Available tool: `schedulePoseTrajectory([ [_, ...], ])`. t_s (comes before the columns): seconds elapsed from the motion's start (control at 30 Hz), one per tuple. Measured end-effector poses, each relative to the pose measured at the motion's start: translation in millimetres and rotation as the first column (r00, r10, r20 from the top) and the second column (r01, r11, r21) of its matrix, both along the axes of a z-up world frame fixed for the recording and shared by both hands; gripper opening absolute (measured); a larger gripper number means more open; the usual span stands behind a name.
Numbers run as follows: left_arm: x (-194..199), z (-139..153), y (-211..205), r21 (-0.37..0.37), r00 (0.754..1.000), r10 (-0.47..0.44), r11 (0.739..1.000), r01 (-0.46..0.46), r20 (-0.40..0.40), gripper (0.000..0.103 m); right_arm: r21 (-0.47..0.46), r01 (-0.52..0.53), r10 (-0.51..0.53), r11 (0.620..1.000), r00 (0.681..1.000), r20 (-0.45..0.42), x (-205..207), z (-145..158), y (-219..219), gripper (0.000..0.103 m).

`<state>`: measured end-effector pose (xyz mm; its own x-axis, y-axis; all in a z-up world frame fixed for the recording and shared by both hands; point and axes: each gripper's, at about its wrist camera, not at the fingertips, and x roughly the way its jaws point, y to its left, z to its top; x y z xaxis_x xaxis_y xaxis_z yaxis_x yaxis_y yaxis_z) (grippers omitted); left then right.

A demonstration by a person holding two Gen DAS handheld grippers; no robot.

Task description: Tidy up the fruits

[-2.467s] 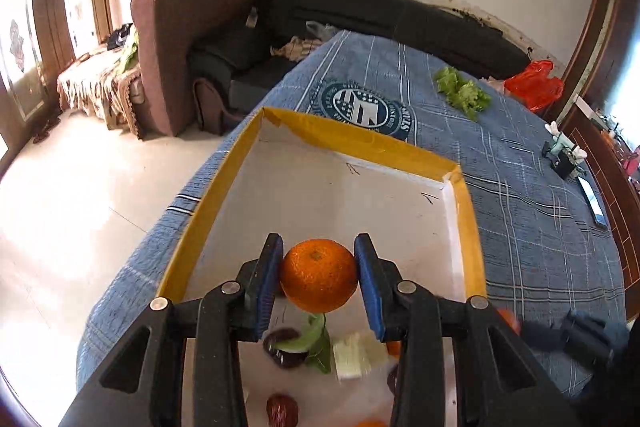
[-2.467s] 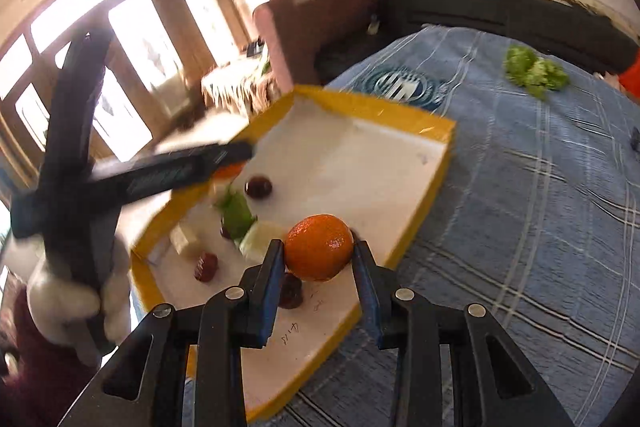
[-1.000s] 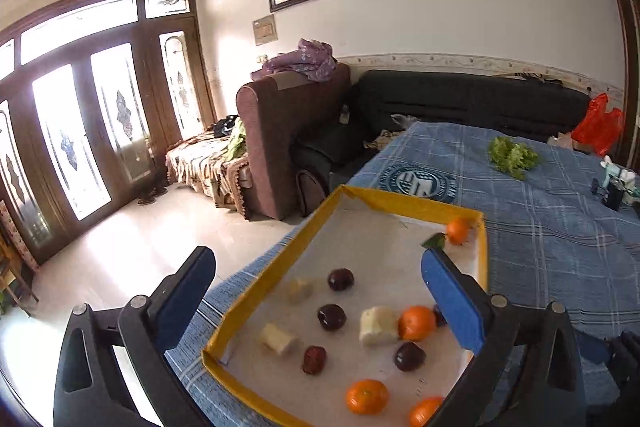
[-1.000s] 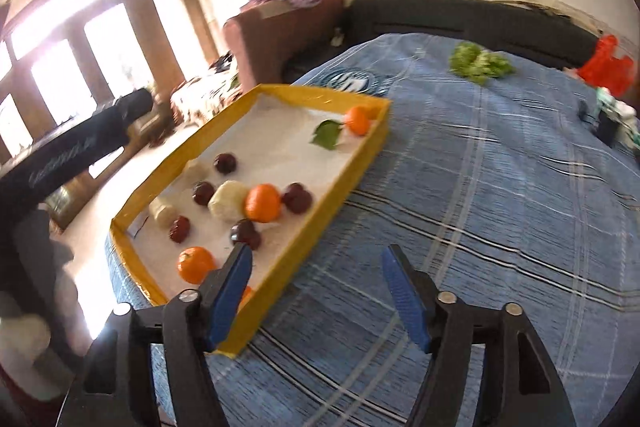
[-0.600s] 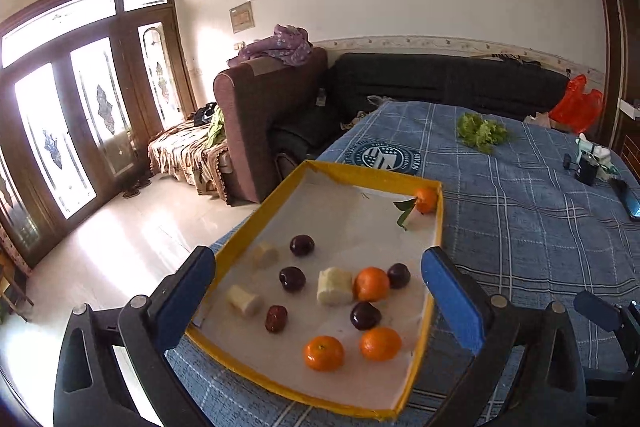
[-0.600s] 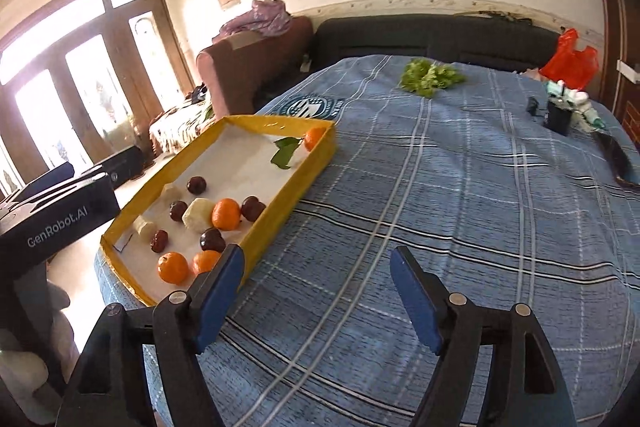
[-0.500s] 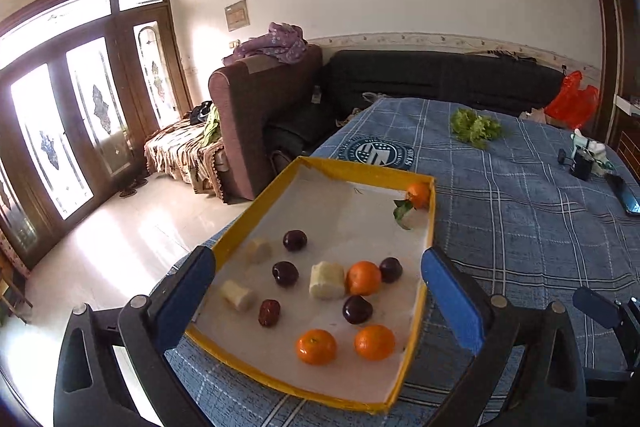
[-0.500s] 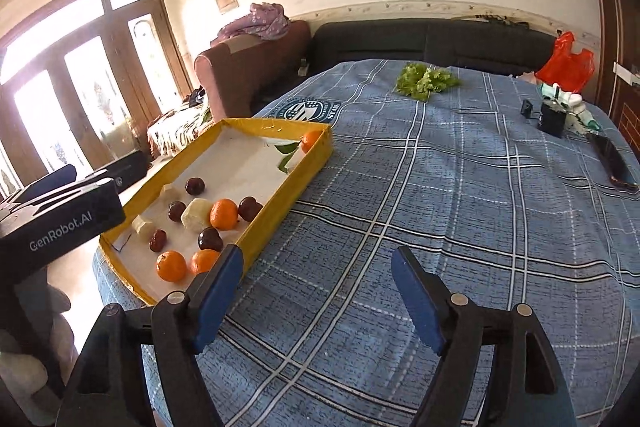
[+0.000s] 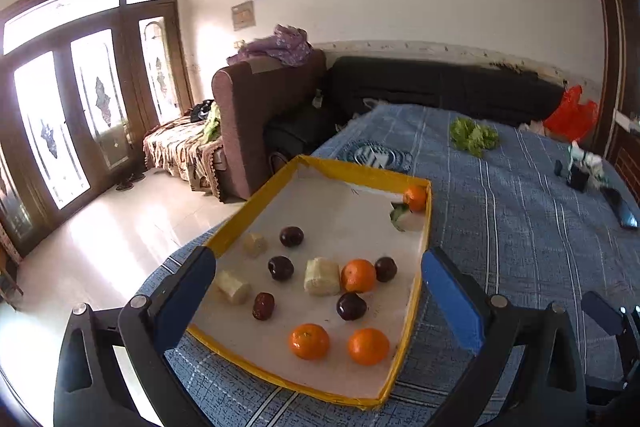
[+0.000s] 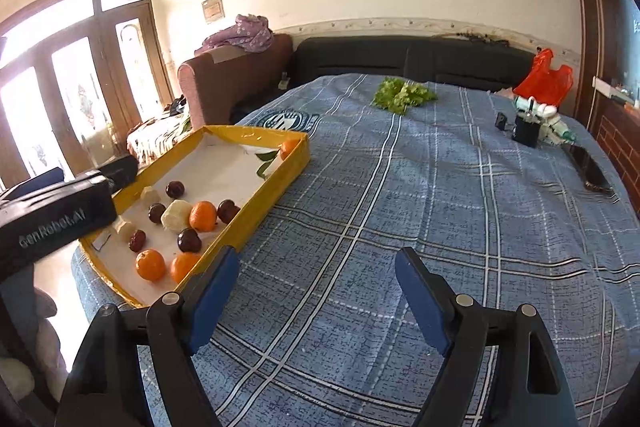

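Tablecloth, blue plaid, covering whole table. Tray, yellow-rimmed with white floor, lying at table's left edge. Left gripper hanging above tray's near end, jaws spread wide, gripping nothing. Right gripper hovering over bare cloth just right of tray, jaws likewise spread, empty. Lettuce lying far across table. Oranges sitting in tray: two side by side at near end, one mid-tray, leafy one in far right corner. Dark plums and pale chunks lying scattered between.
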<state>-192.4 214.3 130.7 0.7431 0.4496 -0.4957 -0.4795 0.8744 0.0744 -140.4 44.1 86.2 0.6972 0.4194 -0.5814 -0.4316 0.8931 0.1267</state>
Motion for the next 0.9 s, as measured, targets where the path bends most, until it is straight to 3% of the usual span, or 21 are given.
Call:
schedulePoseTrajectory([
  [0.13,-26,16,3,0.036,0.987,0.057,0.997,-0.063,0.149,0.103,0.001,0.008,-0.008,1.0,0.999,0.043,-4,4,0,0.087],
  [0.27,-57,25,-3,0.076,0.945,0.029,0.996,-0.056,0.327,0.103,0.015,0.002,-0.003,1.0,0.998,0.058,-5,5,3,0.09],
  [0.33,-62,25,-7,0.091,0.936,0.025,0.994,-0.061,0.352,0.103,0.01,-0.001,0.001,1.0,0.998,0.058,-4,4,5,0.09],
  [0.5,-49,18,-11,0.111,0.965,0.046,0.991,-0.077,0.258,0.103,-0.01,-0.018,0.019,1.0,0.999,0.044,-3,0,14,0.09],
  [0.63,-40,1,-6,0.061,0.981,0.076,0.994,-0.088,0.176,0.103,-0.026,-0.035,0.036,0.999,0.999,0.036,-4,-2,22,0.09],
  [0.9,-18,-21,7,-0.044,0.999,0.038,0.998,-0.037,0.024,0.103,-0.061,-0.048,0.049,0.997,0.999,0.014,-5,-10,33,0.091],
])
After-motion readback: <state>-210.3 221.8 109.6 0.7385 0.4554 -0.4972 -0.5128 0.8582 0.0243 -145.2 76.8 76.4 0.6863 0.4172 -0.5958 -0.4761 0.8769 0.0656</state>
